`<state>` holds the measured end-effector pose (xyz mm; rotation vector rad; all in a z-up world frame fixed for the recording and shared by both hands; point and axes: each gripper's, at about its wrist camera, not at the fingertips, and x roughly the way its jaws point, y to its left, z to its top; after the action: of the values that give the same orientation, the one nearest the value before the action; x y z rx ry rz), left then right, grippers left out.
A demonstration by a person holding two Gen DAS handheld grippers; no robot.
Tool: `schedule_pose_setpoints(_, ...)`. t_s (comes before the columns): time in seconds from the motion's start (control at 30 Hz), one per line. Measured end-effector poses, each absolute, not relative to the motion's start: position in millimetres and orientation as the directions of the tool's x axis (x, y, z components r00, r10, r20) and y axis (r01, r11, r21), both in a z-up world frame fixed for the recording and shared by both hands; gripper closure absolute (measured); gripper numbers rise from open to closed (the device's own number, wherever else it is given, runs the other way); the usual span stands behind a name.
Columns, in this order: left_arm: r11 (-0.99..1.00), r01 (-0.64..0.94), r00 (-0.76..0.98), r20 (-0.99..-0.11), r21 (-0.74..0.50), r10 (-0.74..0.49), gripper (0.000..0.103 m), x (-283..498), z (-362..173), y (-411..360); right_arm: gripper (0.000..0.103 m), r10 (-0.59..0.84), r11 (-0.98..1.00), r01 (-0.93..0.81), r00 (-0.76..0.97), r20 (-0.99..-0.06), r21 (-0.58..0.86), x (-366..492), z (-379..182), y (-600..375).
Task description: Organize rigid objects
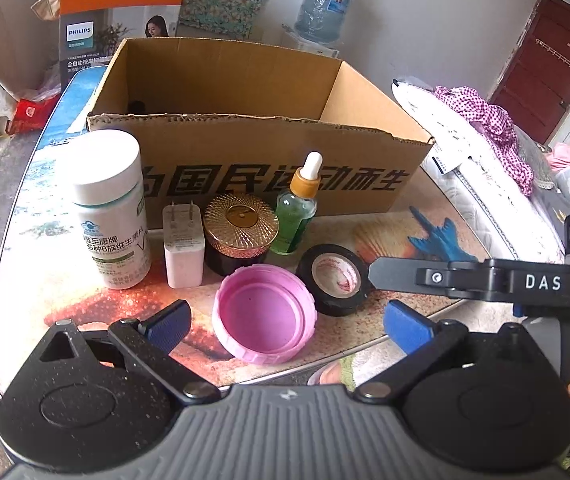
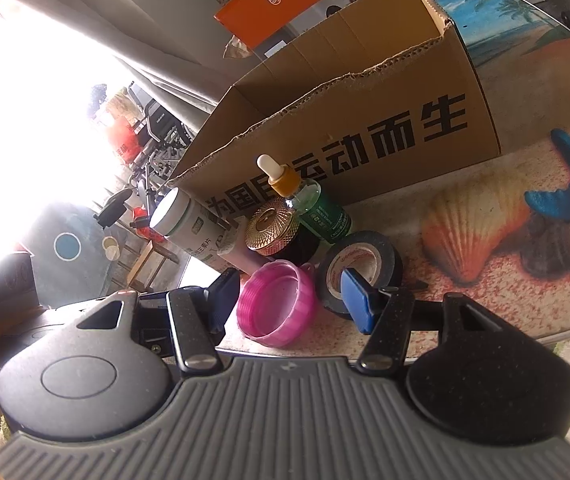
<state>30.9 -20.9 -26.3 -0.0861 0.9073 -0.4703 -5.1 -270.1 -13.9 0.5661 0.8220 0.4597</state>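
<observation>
An open cardboard box [image 1: 269, 160] [image 2: 365, 92] stands at the back of the table. In front of it stand a white pill bottle [image 1: 111, 208] [image 2: 193, 224], a white plug charger [image 1: 183, 246], a gold-lidded black jar [image 1: 241, 228] [image 2: 275, 228], a green dropper bottle [image 1: 299, 208] [image 2: 313, 200], a pink lid [image 1: 265, 314] [image 2: 275, 304] and a black tape roll [image 1: 335, 280] [image 2: 361, 264]. My left gripper [image 1: 289, 326] is open, its fingers either side of the pink lid. My right gripper [image 2: 289, 300] is open around the same lid; it shows at the right of the left wrist view [image 1: 485, 280].
The table [image 2: 485, 280] has a printed seashell and starfish top. An orange Philips box [image 1: 121, 8] stands behind the cardboard box. A bed with pink cloth [image 1: 481, 120] lies to the right. A water jug [image 1: 325, 4] stands at the back.
</observation>
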Motion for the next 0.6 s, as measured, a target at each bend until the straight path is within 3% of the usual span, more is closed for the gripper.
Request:
schedule_pose_setpoints(0.43,0.892,0.351,0.520,-0.733,-0.283,-0.438,0.000,31.2,-29.8,-19.6,0.047,0.604,0.743,-0.173,0.588,-0.537,0.646,-5.8,-20.8,-272.1)
schedule_pose_setpoints(0.6,0.915,0.352,0.555,-0.744,-0.197,-0.373,0.000,28.5,-36.2,-26.7,0.047,0.608,0.738,-0.169,0.587,-0.535,0.653,-5.8,-23.8,-273.4)
